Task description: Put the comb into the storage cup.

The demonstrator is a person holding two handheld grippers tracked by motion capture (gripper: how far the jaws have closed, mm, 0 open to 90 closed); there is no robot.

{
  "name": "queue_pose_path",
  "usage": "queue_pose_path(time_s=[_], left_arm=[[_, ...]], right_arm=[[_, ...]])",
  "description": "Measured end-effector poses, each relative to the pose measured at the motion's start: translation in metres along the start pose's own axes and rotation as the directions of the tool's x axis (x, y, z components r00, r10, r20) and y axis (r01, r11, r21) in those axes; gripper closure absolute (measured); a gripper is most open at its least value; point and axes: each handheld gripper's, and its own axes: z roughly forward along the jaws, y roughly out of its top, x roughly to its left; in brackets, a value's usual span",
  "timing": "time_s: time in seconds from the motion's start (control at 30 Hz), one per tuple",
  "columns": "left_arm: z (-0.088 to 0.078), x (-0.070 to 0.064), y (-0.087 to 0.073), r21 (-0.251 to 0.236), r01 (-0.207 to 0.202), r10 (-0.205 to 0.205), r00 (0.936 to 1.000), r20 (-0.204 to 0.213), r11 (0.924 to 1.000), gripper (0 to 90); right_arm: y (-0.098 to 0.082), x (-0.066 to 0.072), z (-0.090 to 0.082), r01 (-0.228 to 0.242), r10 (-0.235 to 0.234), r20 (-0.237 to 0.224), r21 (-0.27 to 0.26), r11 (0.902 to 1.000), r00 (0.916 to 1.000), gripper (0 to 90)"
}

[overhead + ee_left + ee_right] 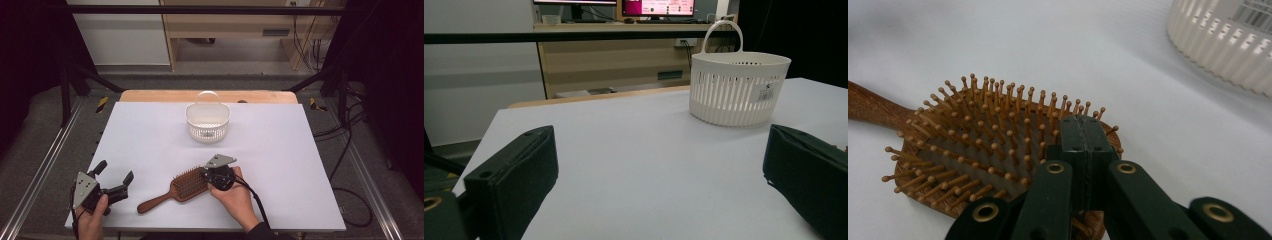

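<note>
A wooden paddle hairbrush [175,190] lies bristles-up on the white table [280,165], on the person's side of the white slotted basket [208,121] and well apart from it. Its broad head is reddish-brown wood around a darker cushion, set with rows of slim wooden pins, each ending in a small rounded tip; the plain, narrower handle runs away from the basket toward the near left. In the right gripper view the pins stand upright and evenly spaced, and the head's wooden rim shows at the edge nearest the basket. The right gripper [207,172] sits over that end of the head, its jaws pressed flat against each other with nothing between them, the tips just above or perhaps touching the pins; contact is hard to judge from here. The left gripper [114,176] is well to the left of the hairbrush handle, low over the table, its jaws spread wide and holding nothing. The basket has a looped carrying handle at its far side and a small white sticker [767,93] on its wall with a barcode and dark print, too small to read in the left gripper view.
</note>
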Motion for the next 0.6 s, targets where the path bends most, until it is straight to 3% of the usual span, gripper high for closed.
queue_pose_path(time_s=[0.17,0.3,0.37,0.4,0.53,0.6], left_arm=[[0.0,0.001,0.0,-0.003,0.009,-0.009,1.0,-0.003,1.0,1.3],[-0.002,0.002,0.001,-0.008,0.008,-0.008,0.9999,-0.007,0.9999,1.3],[-0.002,0.002,0.001,-0.007,0.007,-0.007,0.9999,-0.007,1.0,1.4],[-0.002,0.001,0.001,-0.004,0.007,-0.007,0.9999,-0.007,1.0,1.4],[-0.003,0.0,0.001,0.009,0.0,0.0,0.9999,-0.016,1.0,2.2],[-0.004,0.0,0.002,0.009,0.011,-0.011,0.9998,-0.013,0.9999,2.1]], right_arm=[[-0.001,-0.004,-0.001,-0.006,0.005,-0.006,-0.022,0.9997,1.0,90.0],[-0.002,-0.009,-0.014,-0.015,0.015,-0.001,-0.092,0.9956,0.9999,88.7],[-0.005,-0.02,-0.03,-0.031,0.036,0.033,-0.147,0.9886,0.9988,86.2],[-0.005,-0.02,-0.03,-0.031,0.036,0.033,-0.147,0.9886,0.9988,86.2],[-0.015,-0.039,-0.054,-0.061,0.081,0.08,-0.225,0.9725,0.9935,78.8],[-0.025,-0.053,-0.072,-0.085,0.123,0.121,-0.277,0.957,0.985,63.6]])
